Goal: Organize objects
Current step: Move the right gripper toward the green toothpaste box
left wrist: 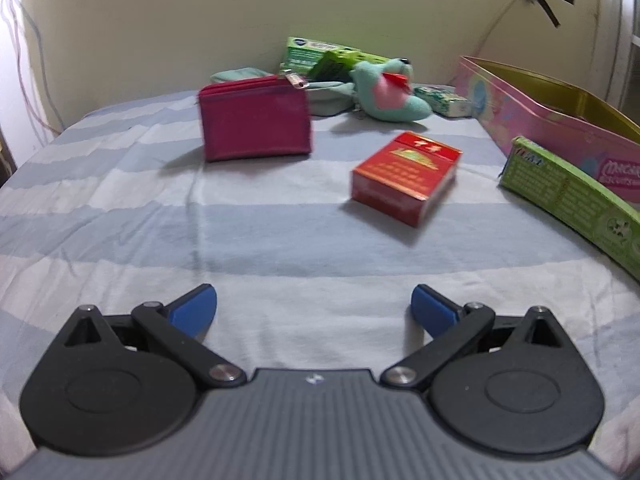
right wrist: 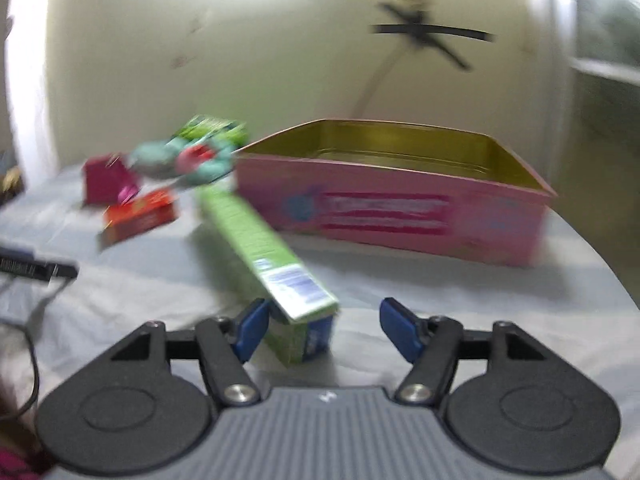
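Note:
My left gripper [left wrist: 314, 308] is open and empty above the striped sheet. Ahead of it lie a red box [left wrist: 406, 178], a magenta wallet [left wrist: 256, 120] and a teal plush toy [left wrist: 384, 92]. A long green box [left wrist: 572, 196] lies at the right beside the open pink tin [left wrist: 532, 120]. In the right wrist view my right gripper [right wrist: 324, 326] is open, with the near end of the long green box [right wrist: 260, 240] between its fingers, touching the left pad [right wrist: 252, 328]. The pink tin [right wrist: 392, 208] stands just beyond, its gold inside showing nothing.
More green packets [left wrist: 316, 54] and a teal cloth [left wrist: 236, 75] lie by the wall. A small green-and-white packet [left wrist: 444, 100] sits beside the tin. The left gripper's edge [right wrist: 36, 268] and a cable show at the left of the right wrist view.

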Tool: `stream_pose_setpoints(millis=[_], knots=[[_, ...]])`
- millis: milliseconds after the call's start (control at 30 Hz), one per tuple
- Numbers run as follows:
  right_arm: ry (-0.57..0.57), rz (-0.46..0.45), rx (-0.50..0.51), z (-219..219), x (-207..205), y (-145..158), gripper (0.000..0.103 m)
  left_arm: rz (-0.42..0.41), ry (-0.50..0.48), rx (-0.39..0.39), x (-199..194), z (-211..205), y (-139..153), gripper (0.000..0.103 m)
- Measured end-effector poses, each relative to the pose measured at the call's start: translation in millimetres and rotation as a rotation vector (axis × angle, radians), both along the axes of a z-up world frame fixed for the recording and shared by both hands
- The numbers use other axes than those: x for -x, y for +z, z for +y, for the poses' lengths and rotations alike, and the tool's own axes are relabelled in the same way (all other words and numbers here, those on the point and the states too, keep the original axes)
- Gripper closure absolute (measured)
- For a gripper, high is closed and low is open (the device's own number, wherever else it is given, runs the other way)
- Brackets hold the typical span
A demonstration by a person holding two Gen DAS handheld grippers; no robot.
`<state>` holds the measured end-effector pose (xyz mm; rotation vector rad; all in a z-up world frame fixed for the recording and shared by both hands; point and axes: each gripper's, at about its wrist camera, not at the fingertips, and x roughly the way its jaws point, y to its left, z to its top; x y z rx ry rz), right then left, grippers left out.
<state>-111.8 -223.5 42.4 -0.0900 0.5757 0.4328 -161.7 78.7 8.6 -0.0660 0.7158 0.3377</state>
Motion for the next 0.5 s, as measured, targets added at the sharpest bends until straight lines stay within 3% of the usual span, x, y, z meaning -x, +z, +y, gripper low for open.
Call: stream_pose_setpoints(millis=[167, 500], knots=[[-0.135, -0.022, -0.039, -27.7, -2.8, -2.6, 0.034, 0.012, -0.026, -0.037, -9.2, -16.8, 3.5, 0.0], [-0.086, 0.014, -0.114, -44.7, -7.8, -15.0, 0.03, 0.035, -0.04, -0.093, -22.6, -37.5, 7.7, 0.0]])
